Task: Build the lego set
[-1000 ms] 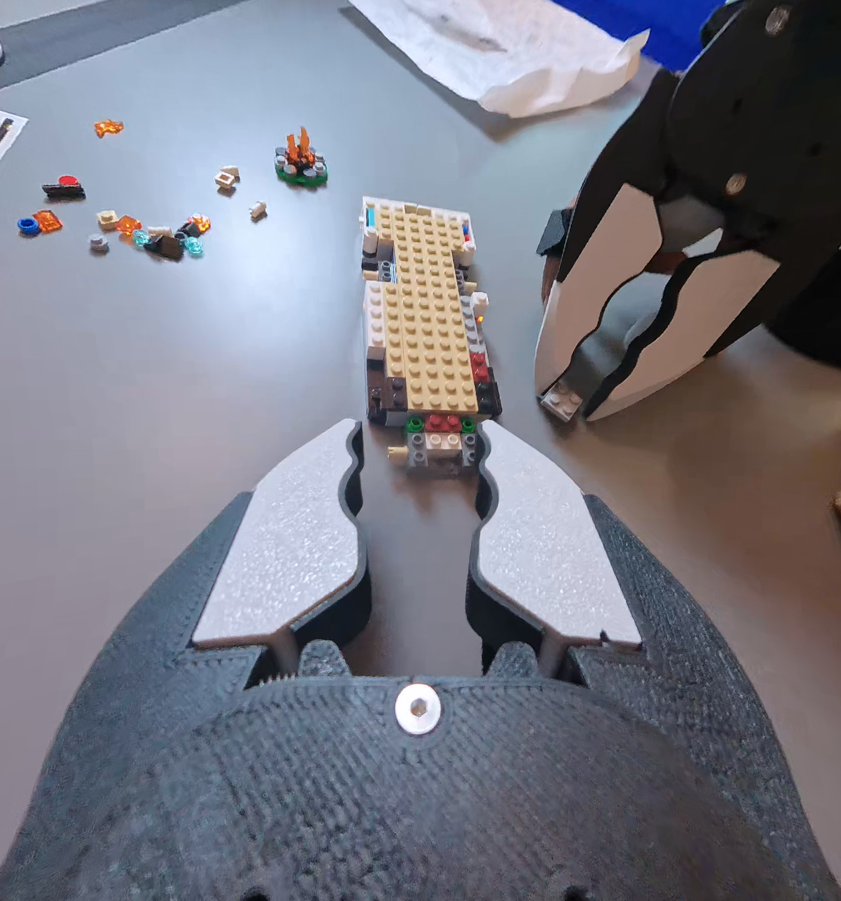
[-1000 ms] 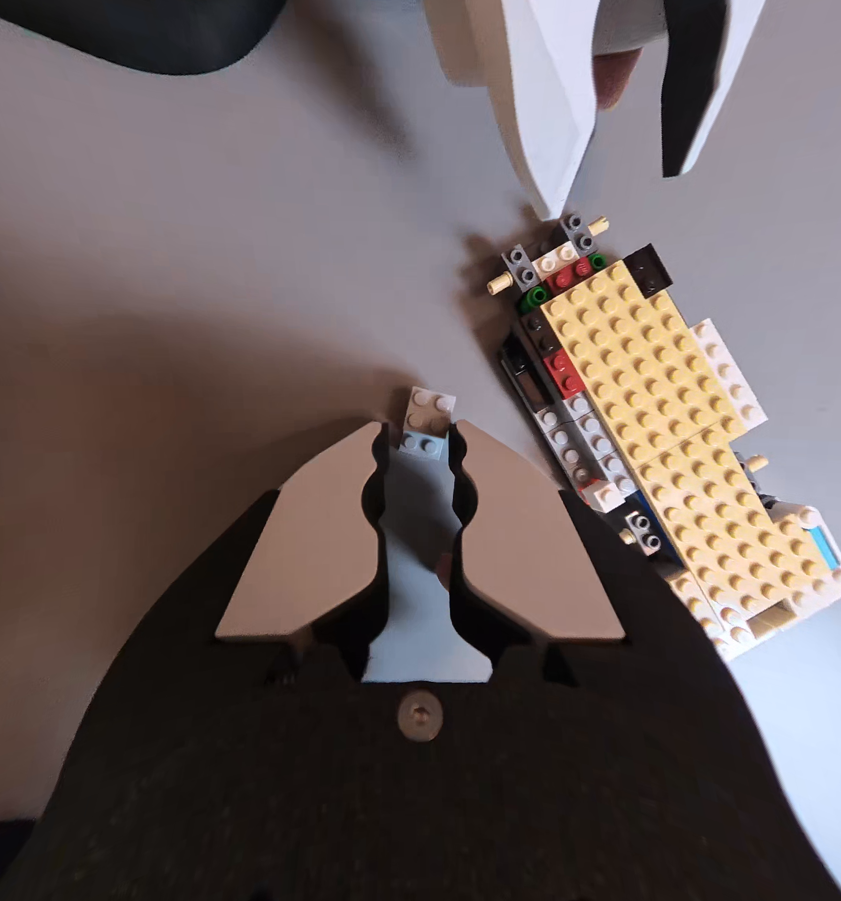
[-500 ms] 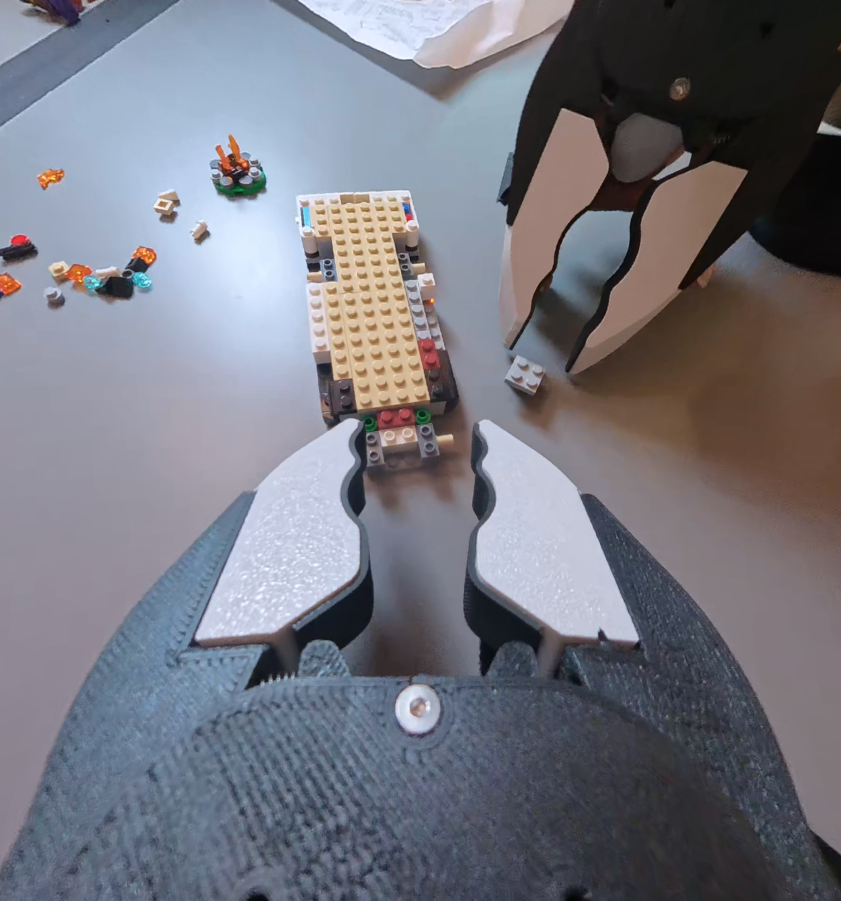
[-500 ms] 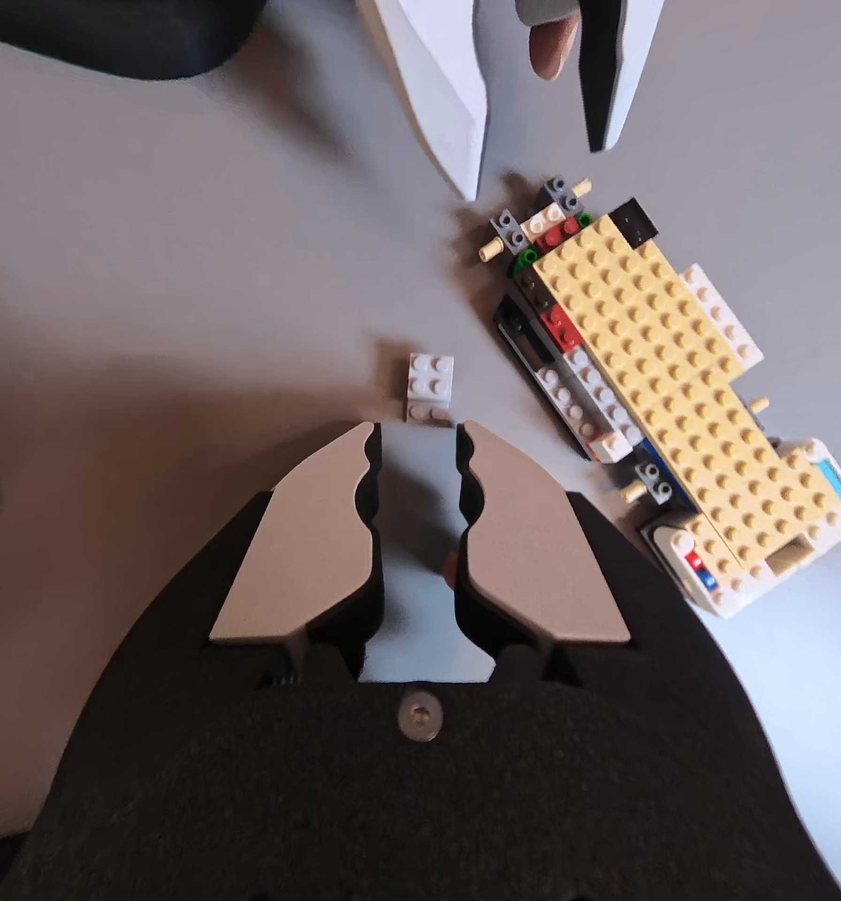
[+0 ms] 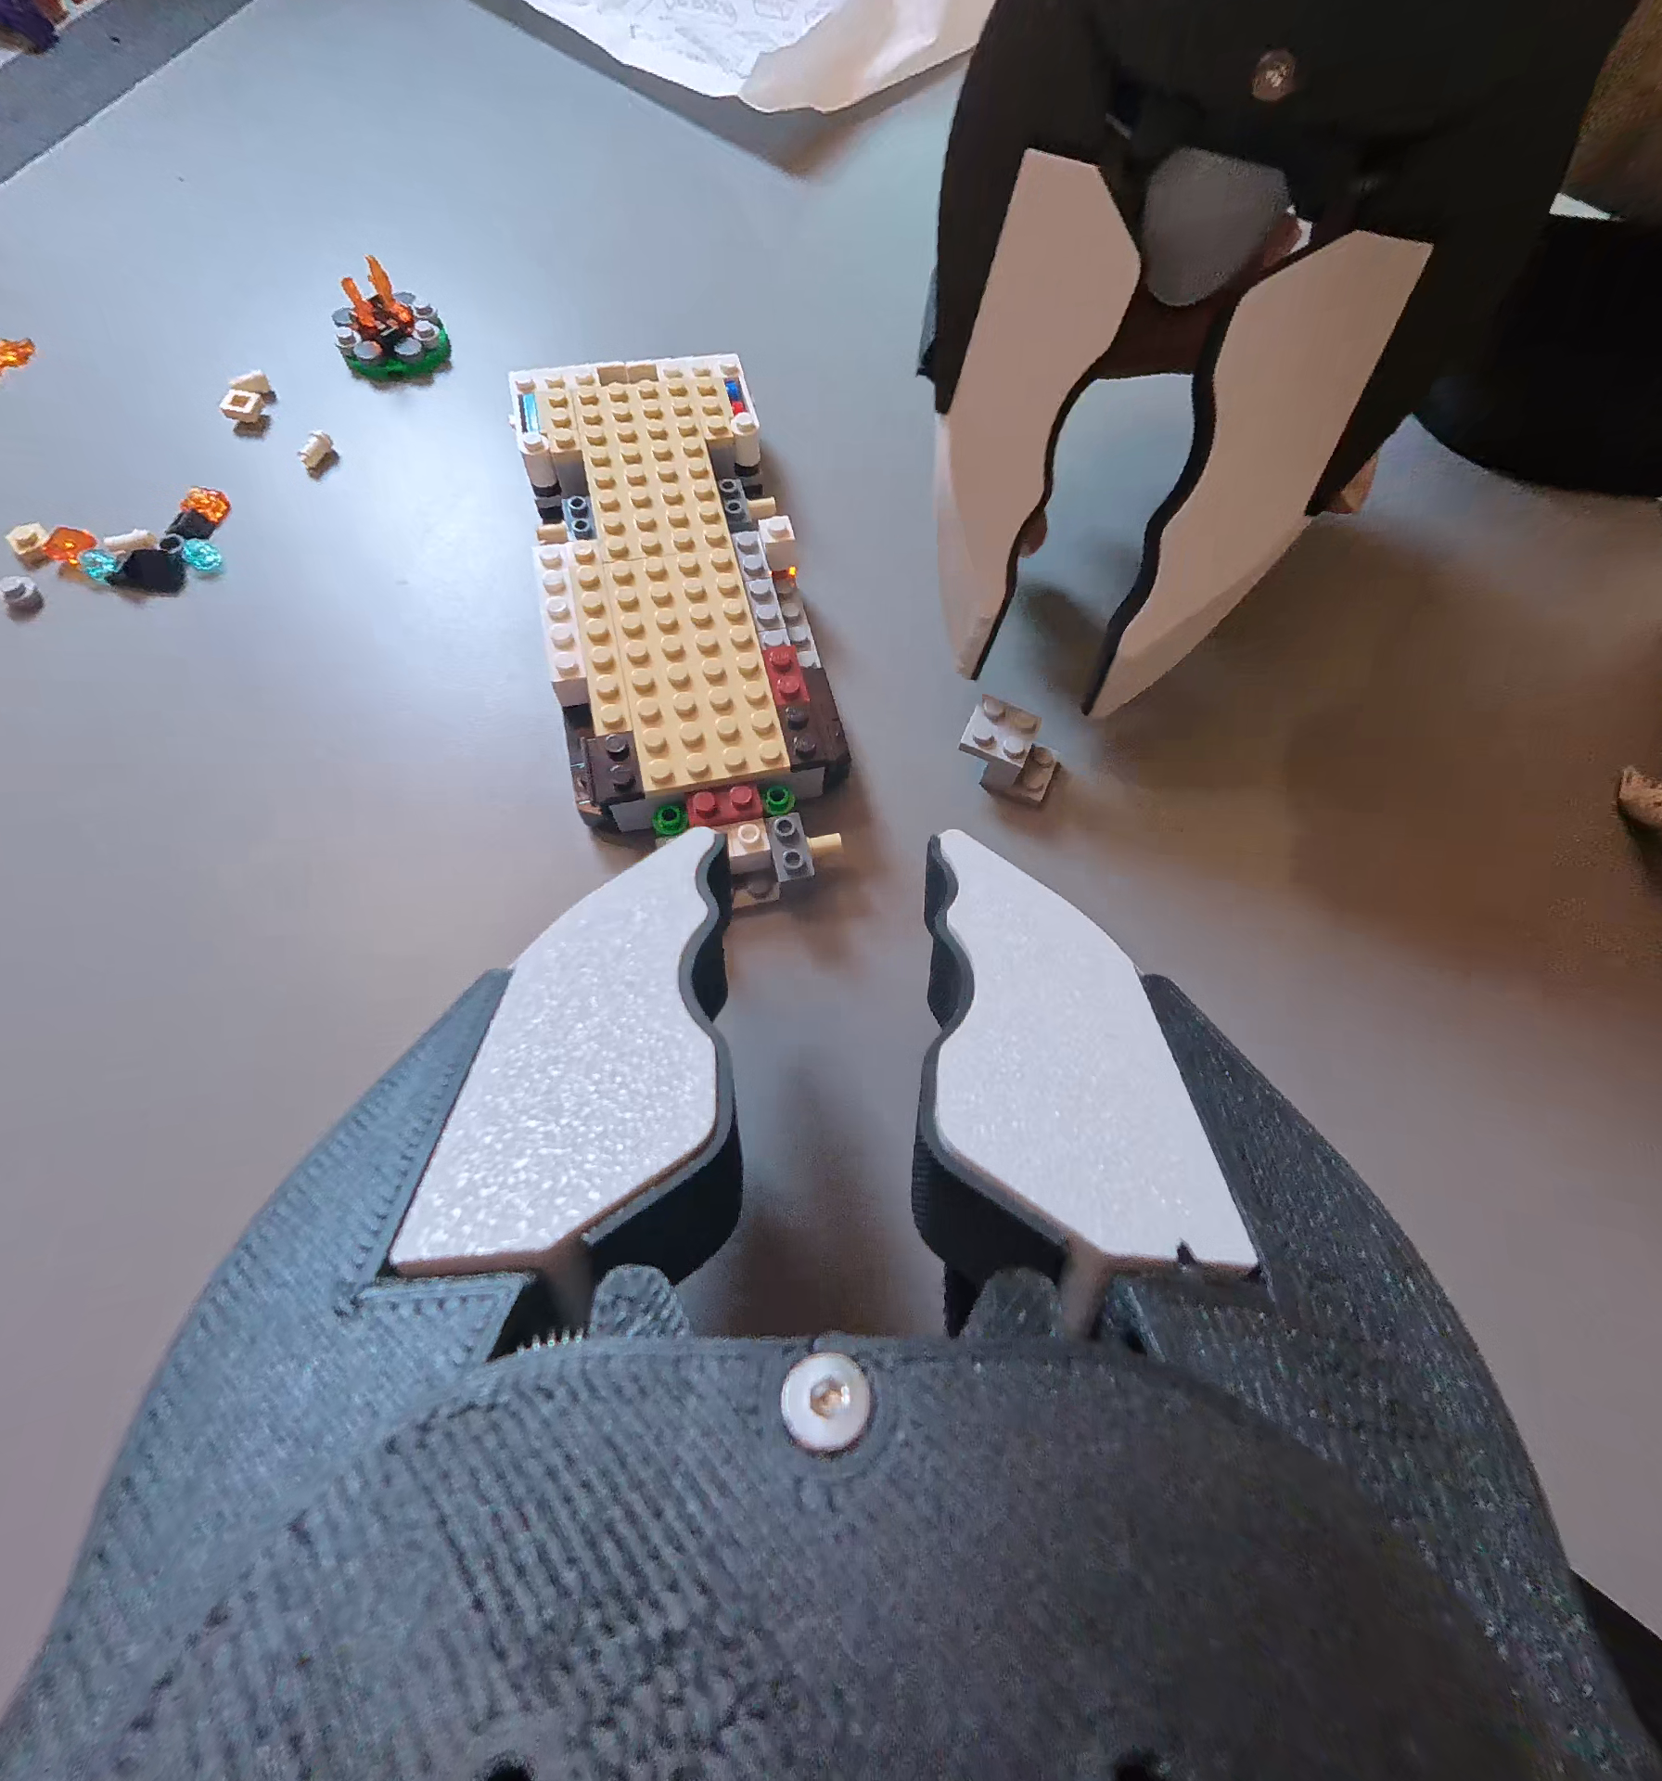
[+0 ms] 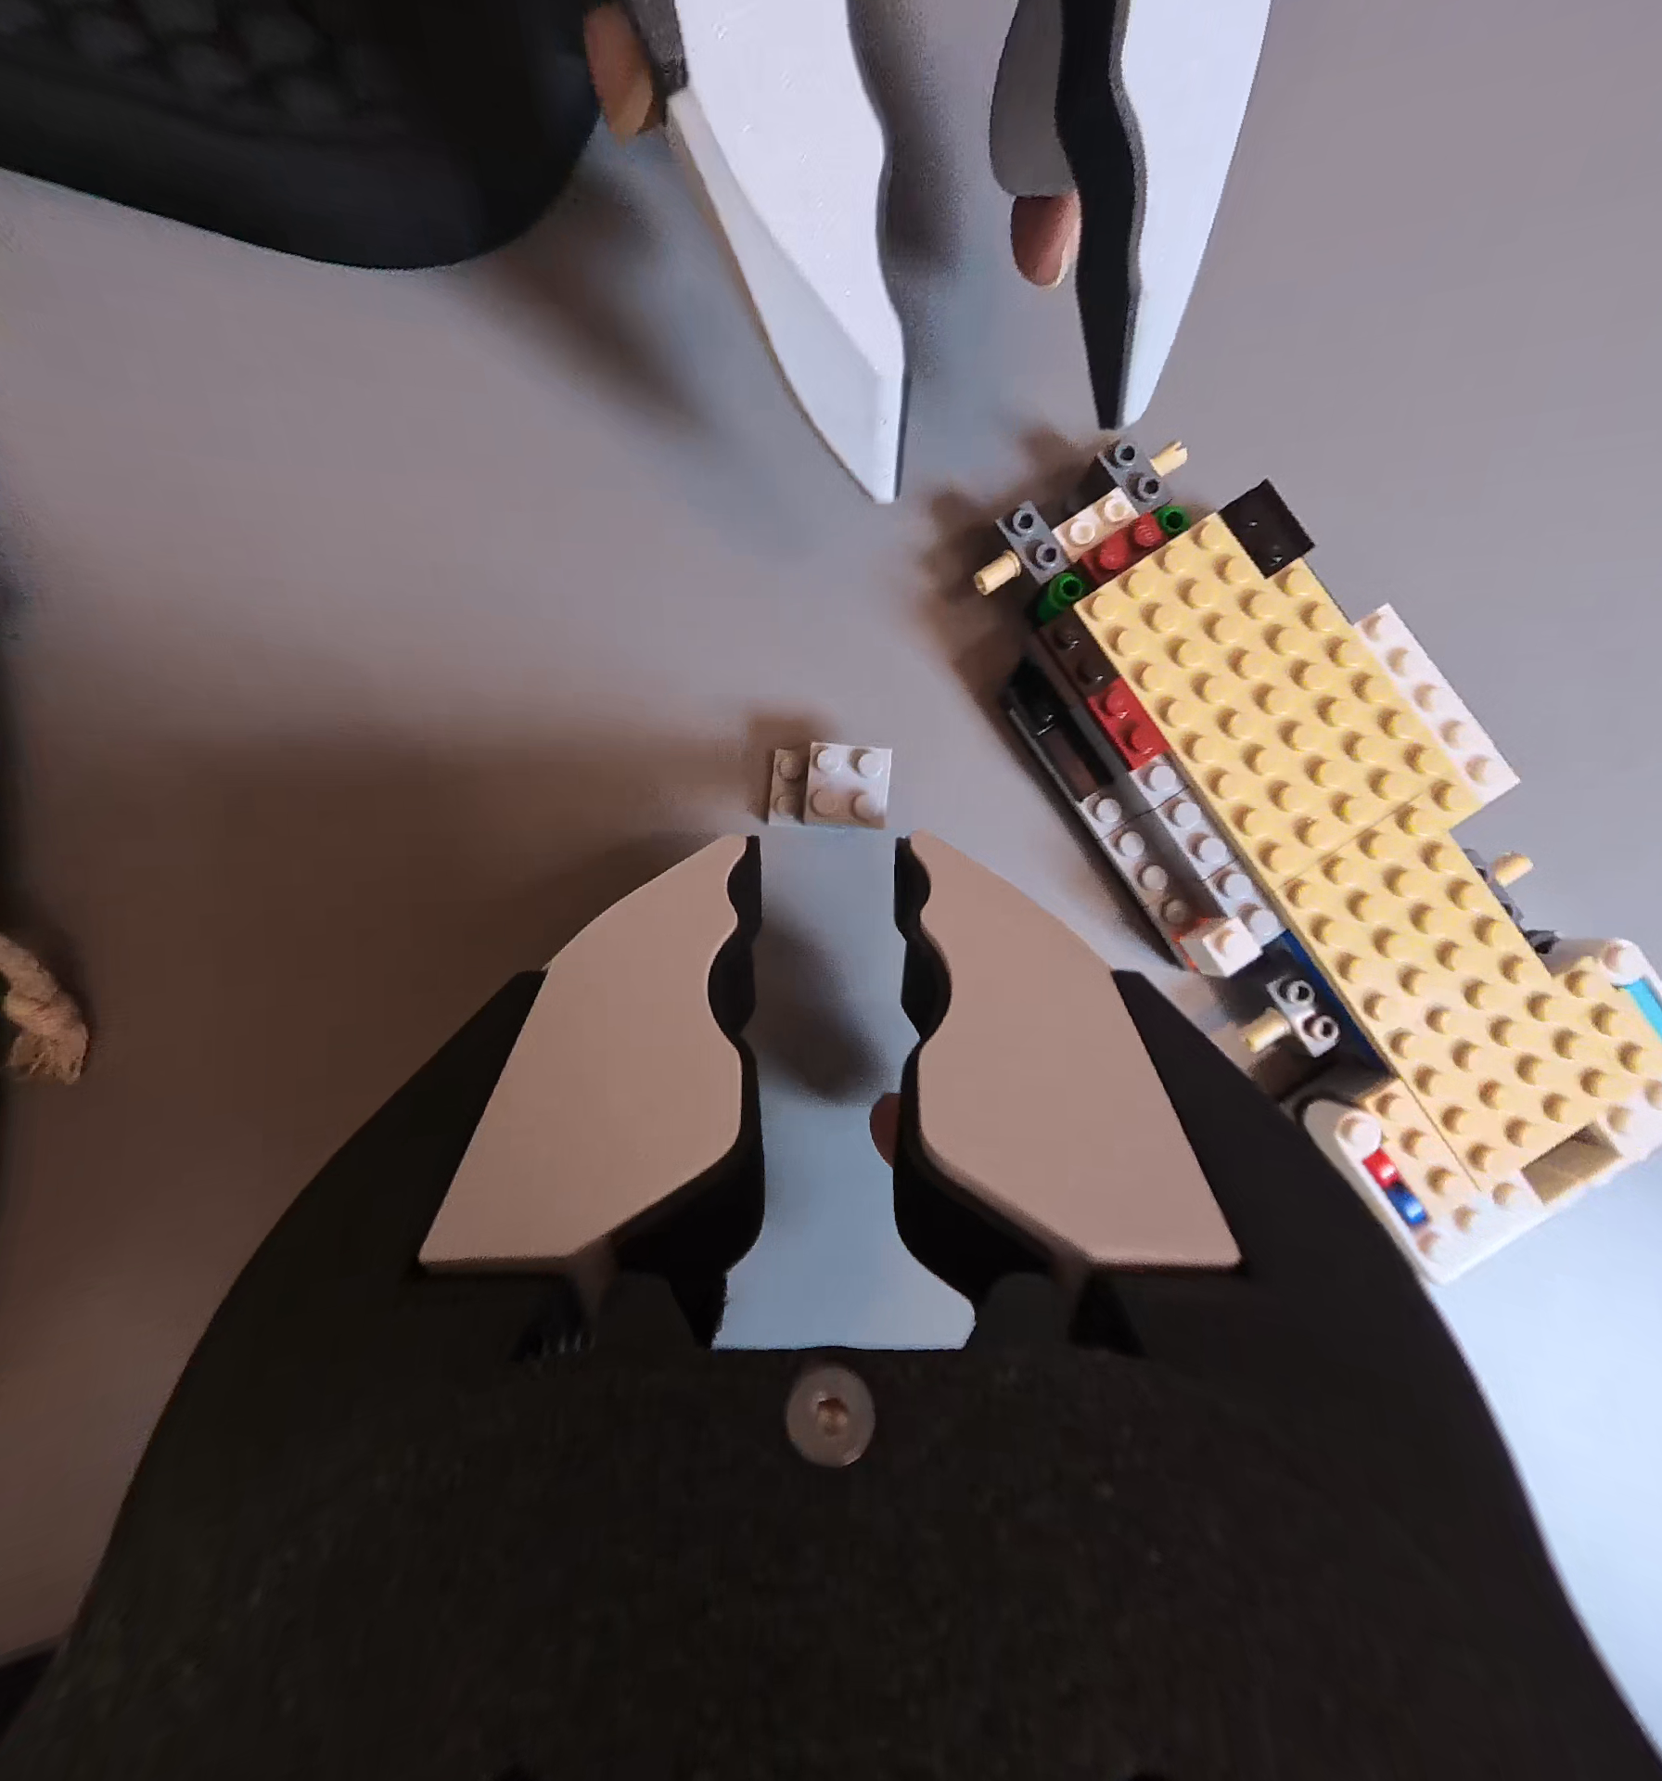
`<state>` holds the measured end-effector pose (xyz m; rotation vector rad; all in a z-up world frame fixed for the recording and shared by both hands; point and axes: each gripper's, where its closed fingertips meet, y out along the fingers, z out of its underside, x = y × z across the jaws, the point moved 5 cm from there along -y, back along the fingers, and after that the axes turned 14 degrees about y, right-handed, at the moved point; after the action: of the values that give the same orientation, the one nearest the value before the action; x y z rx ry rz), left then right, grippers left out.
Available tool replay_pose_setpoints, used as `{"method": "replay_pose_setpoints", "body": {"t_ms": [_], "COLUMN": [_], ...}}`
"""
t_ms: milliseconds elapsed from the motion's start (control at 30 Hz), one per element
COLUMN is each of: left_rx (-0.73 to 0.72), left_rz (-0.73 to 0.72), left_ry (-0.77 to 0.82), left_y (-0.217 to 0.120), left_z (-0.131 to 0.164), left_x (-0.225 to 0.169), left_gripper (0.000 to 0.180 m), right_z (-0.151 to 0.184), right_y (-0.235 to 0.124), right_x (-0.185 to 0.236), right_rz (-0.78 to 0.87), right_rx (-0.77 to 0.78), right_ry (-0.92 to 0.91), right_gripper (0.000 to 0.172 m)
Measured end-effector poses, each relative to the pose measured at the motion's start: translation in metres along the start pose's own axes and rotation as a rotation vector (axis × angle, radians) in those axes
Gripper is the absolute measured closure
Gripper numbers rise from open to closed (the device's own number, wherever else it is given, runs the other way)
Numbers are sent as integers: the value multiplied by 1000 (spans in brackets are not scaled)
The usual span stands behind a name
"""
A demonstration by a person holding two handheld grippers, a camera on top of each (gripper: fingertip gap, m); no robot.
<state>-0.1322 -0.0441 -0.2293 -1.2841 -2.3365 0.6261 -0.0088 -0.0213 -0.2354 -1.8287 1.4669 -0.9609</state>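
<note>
Hiding the brick model's [image 5: 683, 617] front end (partly), left gripper [image 5: 822, 848] gapes.

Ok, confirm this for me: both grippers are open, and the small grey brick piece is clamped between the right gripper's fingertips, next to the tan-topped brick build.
Not quite. The small grey brick piece is not clamped: the right wrist view shows it lying on the table just beyond the right gripper, whose fingertips are apart with nothing between them. The left gripper is open too, and the tan-topped brick build lies beside the piece.
</note>
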Motion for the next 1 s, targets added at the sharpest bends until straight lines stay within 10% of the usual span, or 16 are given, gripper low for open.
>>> {"method": "replay_pose_setpoints", "body": {"t_ms": [567, 1000], "left_rx": [2, -20], "left_rz": [6, -233], "left_ry": [10, 198], "left_y": [1, -6], "left_z": [0, -20], "left_x": [-2, -2], "left_gripper": [143, 156], "right_z": [-10, -56], "right_y": [15, -11], "right_x": [-1, -27], "right_rz": [32, -108], "right_rx": [20, -439], "right_ry": [18, 517], "right_gripper": [149, 148]}}
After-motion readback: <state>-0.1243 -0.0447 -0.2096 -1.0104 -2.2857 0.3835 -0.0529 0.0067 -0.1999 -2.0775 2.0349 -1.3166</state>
